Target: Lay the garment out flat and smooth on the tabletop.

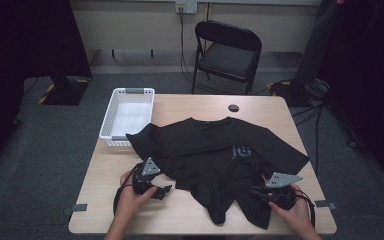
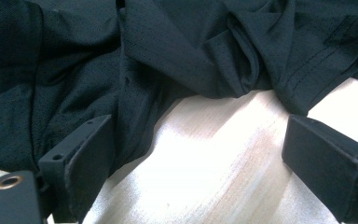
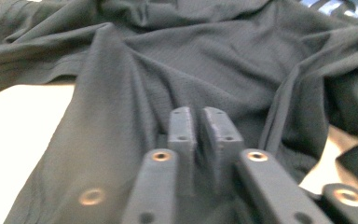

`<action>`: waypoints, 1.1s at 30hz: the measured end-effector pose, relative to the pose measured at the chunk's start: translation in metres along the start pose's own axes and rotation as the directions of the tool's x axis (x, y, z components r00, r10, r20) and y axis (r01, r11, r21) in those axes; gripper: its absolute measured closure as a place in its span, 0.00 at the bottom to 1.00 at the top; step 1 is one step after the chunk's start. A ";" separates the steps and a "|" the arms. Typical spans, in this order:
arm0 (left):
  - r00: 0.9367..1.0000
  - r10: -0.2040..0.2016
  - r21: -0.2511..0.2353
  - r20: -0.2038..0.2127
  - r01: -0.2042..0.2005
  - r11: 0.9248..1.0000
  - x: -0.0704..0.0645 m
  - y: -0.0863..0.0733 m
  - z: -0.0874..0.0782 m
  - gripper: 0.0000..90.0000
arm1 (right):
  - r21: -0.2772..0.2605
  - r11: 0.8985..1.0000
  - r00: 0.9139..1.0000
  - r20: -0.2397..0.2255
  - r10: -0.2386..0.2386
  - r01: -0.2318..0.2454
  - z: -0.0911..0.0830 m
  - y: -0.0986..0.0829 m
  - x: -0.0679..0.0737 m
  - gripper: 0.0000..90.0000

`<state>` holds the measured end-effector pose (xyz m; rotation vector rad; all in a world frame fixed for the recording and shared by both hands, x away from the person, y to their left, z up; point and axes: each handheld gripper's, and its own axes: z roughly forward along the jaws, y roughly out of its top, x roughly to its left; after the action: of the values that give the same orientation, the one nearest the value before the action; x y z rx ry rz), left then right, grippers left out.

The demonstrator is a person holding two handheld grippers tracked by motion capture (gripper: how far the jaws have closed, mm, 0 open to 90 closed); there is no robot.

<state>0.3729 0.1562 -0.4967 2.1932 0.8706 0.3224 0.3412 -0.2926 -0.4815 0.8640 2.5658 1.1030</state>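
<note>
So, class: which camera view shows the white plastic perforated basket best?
The high view: the white plastic perforated basket sits whole at the wooden table's left edge, its near rim touched by the black mesh T-shirt. Both gripper views look across shirt fabric and tabletop instead.

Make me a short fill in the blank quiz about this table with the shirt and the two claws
1. The T-shirt spread on the table is ____ in colour.
2. The left claw has its jaws ____, with bare tabletop between them.
3. The right claw has its jaws ____ on the shirt's fabric.
4. At the table's far left corner sits a white ____.

Missing words: black; open; shut; basket
</note>
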 end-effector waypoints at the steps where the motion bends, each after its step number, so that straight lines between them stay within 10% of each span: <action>1: 1.000 0.000 0.000 0.000 0.000 1.000 0.000 0.000 0.000 0.11 | 0.003 1.000 1.000 -0.004 0.004 -0.004 -0.002 -0.001 0.001 0.98; 13: 1.000 0.000 -0.001 0.000 0.000 1.000 -0.001 0.000 0.000 0.11 | -0.010 1.000 0.996 -0.084 -0.006 0.005 -0.050 -0.042 0.033 0.99; 17: 1.000 -0.002 -0.002 0.001 0.002 1.000 -0.001 0.000 0.000 0.11 | -0.083 0.995 0.998 -0.037 0.043 -0.046 -0.066 -0.044 0.027 0.80; 26: 1.000 -0.001 -0.001 0.000 0.001 1.000 -0.001 0.000 0.000 0.11 | 0.006 0.999 0.986 0.158 0.049 -0.051 -0.021 -0.005 -0.008 0.81; 33: 1.000 0.000 -0.001 0.000 0.000 1.000 -0.001 0.000 0.000 0.11 | 0.019 0.995 0.991 0.096 0.095 -0.097 -0.021 -0.014 -0.012 0.98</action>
<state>0.3720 0.1560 -0.4966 2.1928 0.8700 0.3228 0.3362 -0.3203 -0.4772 1.0296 2.4877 1.0319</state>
